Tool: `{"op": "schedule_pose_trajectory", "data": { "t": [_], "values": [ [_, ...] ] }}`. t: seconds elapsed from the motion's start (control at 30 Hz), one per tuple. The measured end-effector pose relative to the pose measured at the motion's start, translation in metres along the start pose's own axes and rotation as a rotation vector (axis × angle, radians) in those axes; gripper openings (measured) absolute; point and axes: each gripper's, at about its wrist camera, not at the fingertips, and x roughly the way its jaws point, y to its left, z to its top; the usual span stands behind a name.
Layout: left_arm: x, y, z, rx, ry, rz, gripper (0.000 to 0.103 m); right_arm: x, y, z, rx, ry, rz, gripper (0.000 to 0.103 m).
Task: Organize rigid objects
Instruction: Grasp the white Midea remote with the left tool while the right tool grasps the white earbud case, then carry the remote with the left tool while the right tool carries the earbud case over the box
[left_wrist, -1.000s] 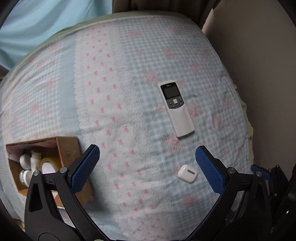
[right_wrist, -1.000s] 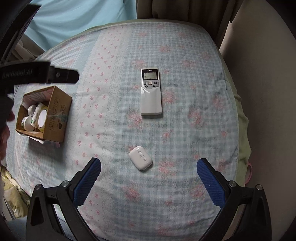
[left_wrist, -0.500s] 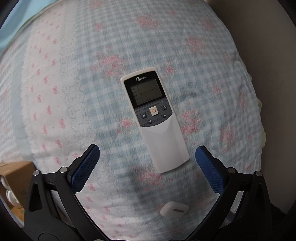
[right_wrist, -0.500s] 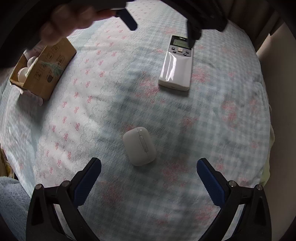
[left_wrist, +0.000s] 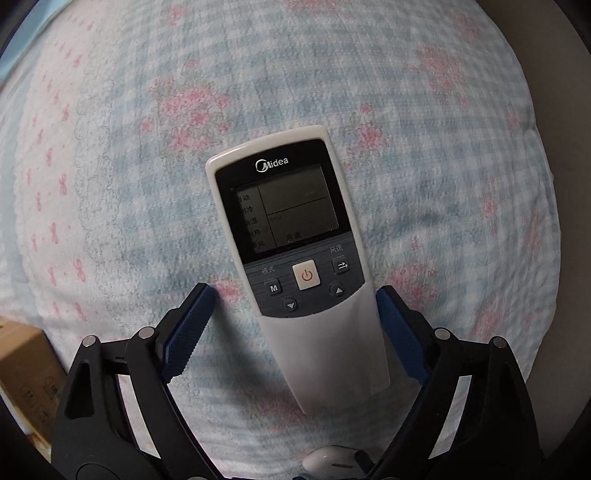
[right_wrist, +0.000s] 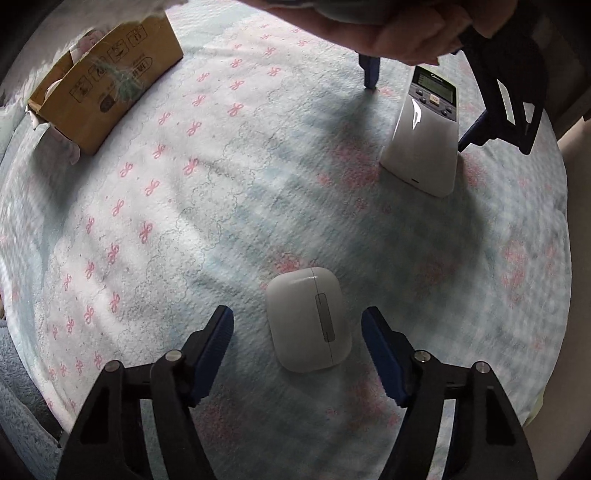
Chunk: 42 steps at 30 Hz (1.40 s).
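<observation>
- Step: both grippers lined up for pickup, neither grasp made yet.
- Left gripper (left_wrist: 293, 325) spread, straddling the remote (left_wrist: 295, 258) flat on the bedspread (left_wrist: 110, 166); right pad looks about touching its edge.
- Right gripper (right_wrist: 297, 347) spread around the earbud case (right_wrist: 308, 319), gaps both sides.
- Next, likely: squeeze both, lift, carry to the cardboard box (right_wrist: 107, 79) at far left.
</observation>
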Motion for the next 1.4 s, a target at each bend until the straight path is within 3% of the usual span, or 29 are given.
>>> {"op": "schedule_pose_trajectory", "data": {
  "t": [0.17, 0.23, 0.67, 1.1, 1.4],
  "values": [
    [-0.004, -0.011, -0.001, 0.046, -0.022, 0.0, 0.065, 0.007, 0.003, 0.002, -0.03, 0.004, -0.01, 0.06],
    [-0.005, -0.011, -0.001, 0.044, -0.018, -0.007, 0.064, 0.01, 0.001, 0.002, -0.034, 0.018, -0.018, 0.042],
    [-0.026, -0.008, -0.013, 0.056, -0.039, -0.044, 0.062, 0.004, -0.006, 0.001, 0.036, 0.025, 0.023, 0.042],
    [-0.115, 0.032, -0.043, 0.033, -0.13, -0.1, 0.061, -0.046, -0.018, -0.006, 0.165, -0.014, 0.019, 0.042],
    [-0.18, 0.087, -0.085, -0.015, -0.225, -0.126, 0.061, -0.108, -0.028, 0.003, 0.304, -0.07, 0.025, 0.042]
  ]
}}
